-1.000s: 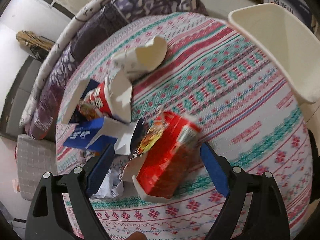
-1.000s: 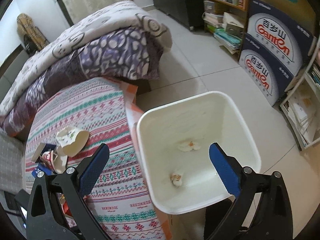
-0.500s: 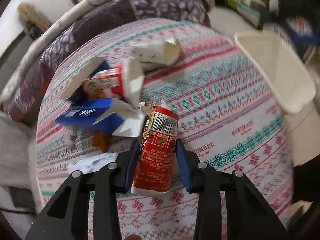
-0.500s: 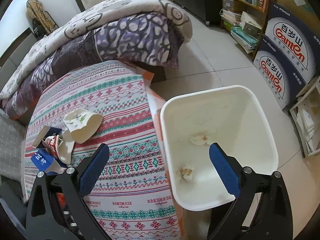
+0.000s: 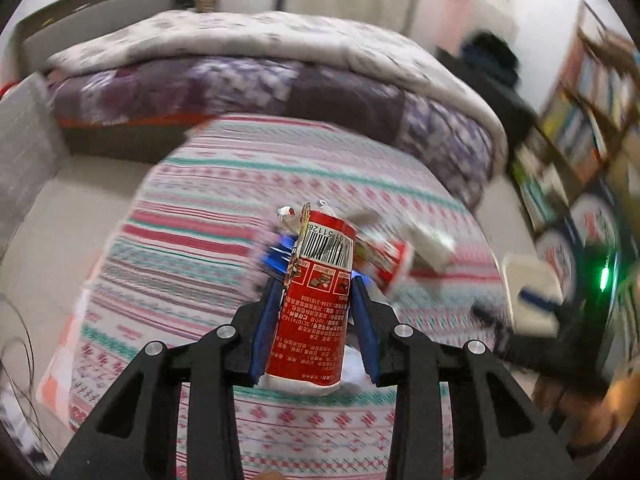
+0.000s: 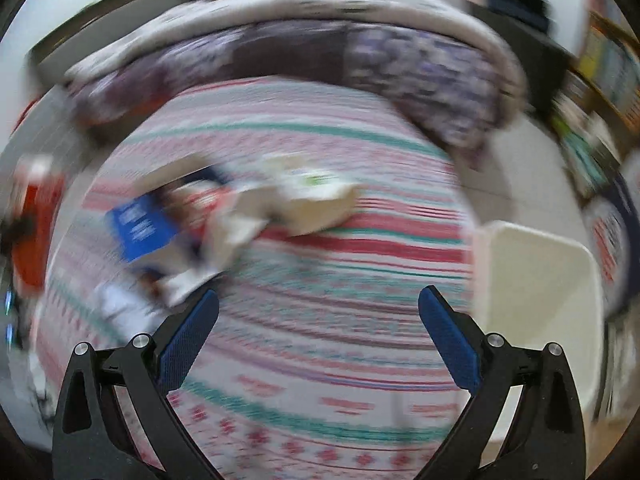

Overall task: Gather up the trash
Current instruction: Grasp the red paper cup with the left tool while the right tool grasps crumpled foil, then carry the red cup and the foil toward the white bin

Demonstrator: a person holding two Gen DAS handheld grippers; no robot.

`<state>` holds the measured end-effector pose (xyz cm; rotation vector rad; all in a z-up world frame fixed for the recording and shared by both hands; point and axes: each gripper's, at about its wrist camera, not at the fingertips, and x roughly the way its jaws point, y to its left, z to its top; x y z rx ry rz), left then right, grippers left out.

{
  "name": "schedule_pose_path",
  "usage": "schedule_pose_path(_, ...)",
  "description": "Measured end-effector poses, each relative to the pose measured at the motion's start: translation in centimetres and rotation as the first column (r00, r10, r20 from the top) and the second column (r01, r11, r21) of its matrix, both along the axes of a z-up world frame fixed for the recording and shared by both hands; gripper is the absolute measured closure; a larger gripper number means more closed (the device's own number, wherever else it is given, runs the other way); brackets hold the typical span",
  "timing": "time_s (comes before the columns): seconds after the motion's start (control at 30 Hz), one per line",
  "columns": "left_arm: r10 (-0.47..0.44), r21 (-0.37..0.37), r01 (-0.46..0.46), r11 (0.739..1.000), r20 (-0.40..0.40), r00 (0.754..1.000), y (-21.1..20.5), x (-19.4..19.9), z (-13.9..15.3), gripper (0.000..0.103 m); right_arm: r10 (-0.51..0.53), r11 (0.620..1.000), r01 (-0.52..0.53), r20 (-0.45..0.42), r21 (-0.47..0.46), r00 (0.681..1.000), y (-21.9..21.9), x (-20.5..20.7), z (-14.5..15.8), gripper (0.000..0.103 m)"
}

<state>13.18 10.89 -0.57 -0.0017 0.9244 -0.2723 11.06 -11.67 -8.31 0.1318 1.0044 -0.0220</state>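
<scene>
My left gripper (image 5: 314, 292) is shut on a red paper cup (image 5: 316, 304) with a barcode and holds it upright above the patterned tablecloth (image 5: 208, 208). The cup also shows blurred at the left edge of the right wrist view (image 6: 34, 236). My right gripper (image 6: 318, 304) is open and empty over the tablecloth (image 6: 320, 344). A pile of trash lies ahead of it: a blue carton (image 6: 140, 226), a crumpled white cup (image 6: 316, 196) and white paper scraps (image 6: 228, 236). The white bin (image 6: 536, 312) stands at the table's right edge and shows blurred in the left wrist view (image 5: 532, 296).
A purple and white quilt (image 5: 280, 76) is heaped behind the table. Bookshelves (image 5: 592, 112) and printed cardboard boxes (image 5: 592, 232) stand at the right. Floor shows at the left (image 5: 48, 208). Both views are motion-blurred.
My left gripper closed on the red cup and lifted it off the table. My right gripper swung from above the bin to over the table, facing the trash pile.
</scene>
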Motion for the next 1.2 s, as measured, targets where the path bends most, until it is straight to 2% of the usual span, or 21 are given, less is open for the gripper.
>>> schedule_pose_path(0.1, 0.077, -0.03, -0.077, 0.997, 0.004, 0.997, 2.7, 0.5, 0.5, 0.067, 0.169, 0.985, -0.169, 0.018, -0.023, 0.985, 4.6, 0.2, -0.2, 0.007)
schedule_pose_path(0.17, 0.117, -0.042, -0.117, 0.992, 0.0, 0.993, 4.3, 0.8, 0.6, 0.067, 0.276, 0.96, -0.273, 0.039, -0.062, 0.96, 7.7, 0.2, -0.2, 0.007)
schedule_pose_path(0.23, 0.154, -0.048, -0.155, 0.987, -0.007, 0.988, 5.7, 1.1, 0.4, 0.067, 0.386, 0.919, -0.379, 0.051, -0.111, 0.921, 10.9, 0.0, -0.5, 0.007)
schedule_pose_path(0.3, 0.176, -0.053, -0.177, 0.983, -0.016, 0.984, 7.0, 1.2, 0.2, 0.067, 0.462, 0.879, -0.452, 0.039, -0.154, 0.886, 13.5, -0.1, -1.0, 0.007)
schedule_pose_path(0.4, 0.21, -0.061, -0.211, 0.976, -0.026, 0.977, 8.8, 1.6, -0.1, 0.067, 0.502, 0.85, -0.493, 0.007, -0.185, 0.865, 15.7, 0.2, -1.9, 0.01)
schedule_pose_path(0.47, 0.222, -0.066, -0.223, 0.973, -0.028, 0.975, 9.4, 1.7, -0.1, 0.066, 0.509, 0.846, -0.503, -0.012, -0.177, 0.861, 16.2, 0.6, -2.5, 0.012)
schedule_pose_path(0.53, 0.227, -0.067, -0.229, 0.971, -0.026, 0.973, 9.8, 1.7, -0.2, 0.066, 0.514, 0.844, -0.513, -0.036, -0.159, 0.857, 16.9, 1.1, -3.1, 0.02)
schedule_pose_path(0.6, 0.231, -0.061, -0.232, 0.971, -0.025, 0.973, 10.1, 1.7, -0.3, 0.066, 0.521, 0.839, -0.525, -0.065, -0.146, 0.851, 17.2, 1.2, -3.7, 0.041)
schedule_pose_path(0.7, 0.238, -0.054, -0.24, 0.969, -0.031, 0.971, 10.4, 1.9, -0.7, 0.066, 0.516, 0.843, -0.521, -0.076, -0.133, 0.853, 17.0, 1.2, -4.3, 0.049)
schedule_pose_path(0.83, 0.254, -0.056, -0.256, 0.965, -0.031, 0.967, 10.6, 2.1, -0.8, 0.066, 0.505, 0.86, -0.507, -0.042, -0.063, 0.862, 16.1, 1.0, -3.1, 0.052)
schedule_pose_path(0.97, 0.26, -0.058, -0.26, 0.964, -0.007, 0.965, 10.4, 1.8, -0.4, 0.066, 0.472, 0.881, -0.471, 0.018, -0.032, 0.881, 15.3, 0.8, -1.3, 0.053)
schedule_pose_path(1.2, 0.278, -0.047, -0.276, 0.96, 0.062, 0.958, 9.1, 1.3, 0.6, 0.066, 0.342, 0.935, -0.354, 0.196, 0.029, 0.919, 13.0, 0.5, 3.3, 0.053)
